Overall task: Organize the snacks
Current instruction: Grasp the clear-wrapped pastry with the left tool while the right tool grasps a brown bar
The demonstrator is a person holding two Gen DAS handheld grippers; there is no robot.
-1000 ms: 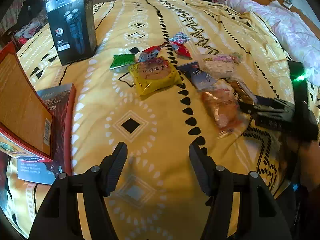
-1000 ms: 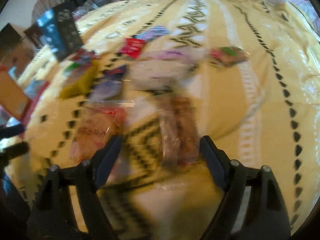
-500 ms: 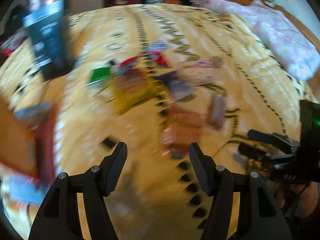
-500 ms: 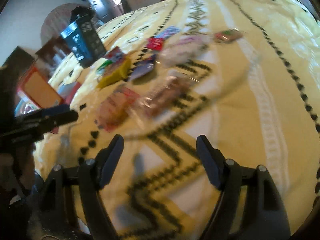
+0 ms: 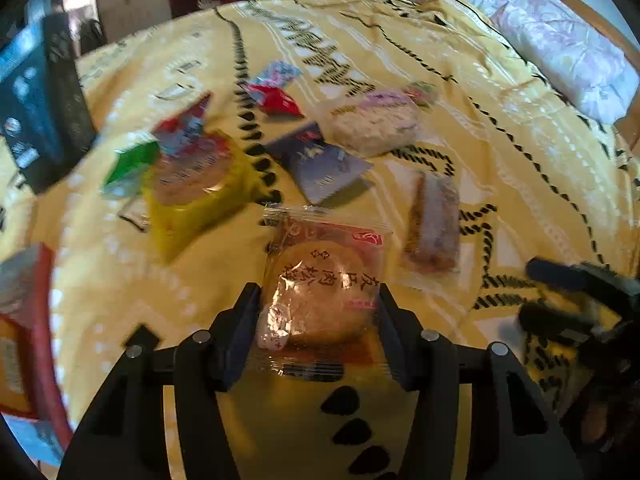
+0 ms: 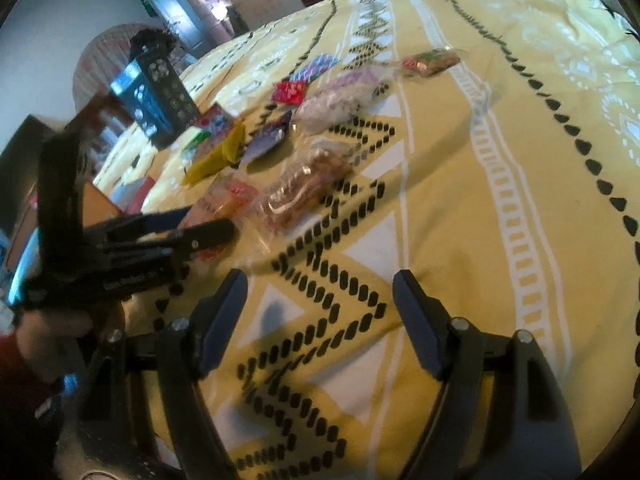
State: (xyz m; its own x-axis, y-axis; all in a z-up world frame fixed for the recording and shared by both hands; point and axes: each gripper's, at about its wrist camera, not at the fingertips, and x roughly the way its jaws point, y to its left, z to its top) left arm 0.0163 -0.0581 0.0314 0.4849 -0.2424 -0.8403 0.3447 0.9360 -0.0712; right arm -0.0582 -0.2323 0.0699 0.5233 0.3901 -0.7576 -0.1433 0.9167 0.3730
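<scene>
A round pastry in a clear red-printed wrapper point(image 5: 320, 280) lies on the yellow patterned bedspread point(image 5: 500, 152). My left gripper point(image 5: 318, 290) straddles it, its jaws closing, and the pads touch the wrapper's two sides. The right wrist view shows that left gripper point(image 6: 206, 220) low over the same packet point(image 6: 228, 200). My right gripper point(image 6: 320, 280) stands open above bare bedspread with nothing between its fingers; it shows at the right edge point(image 5: 532, 292). Beyond lie a brown bar point(image 5: 434, 224), a dark blue packet point(image 5: 320, 164), a yellow packet point(image 5: 192, 184) and a pale packet point(image 5: 372, 124).
A black box point(image 5: 40, 100) stands at the far left of the bed. Red and orange cartons point(image 5: 24, 320) sit at the left edge. A pink quilt point(image 5: 560, 48) lies bunched at the far right. Small red point(image 5: 276, 100) and green point(image 5: 128, 164) packets lie behind the others.
My left gripper has moved forward and down over the pastry packet, and its jaws have narrowed onto it. The right gripper has drawn back from the brown bar, then held still.
</scene>
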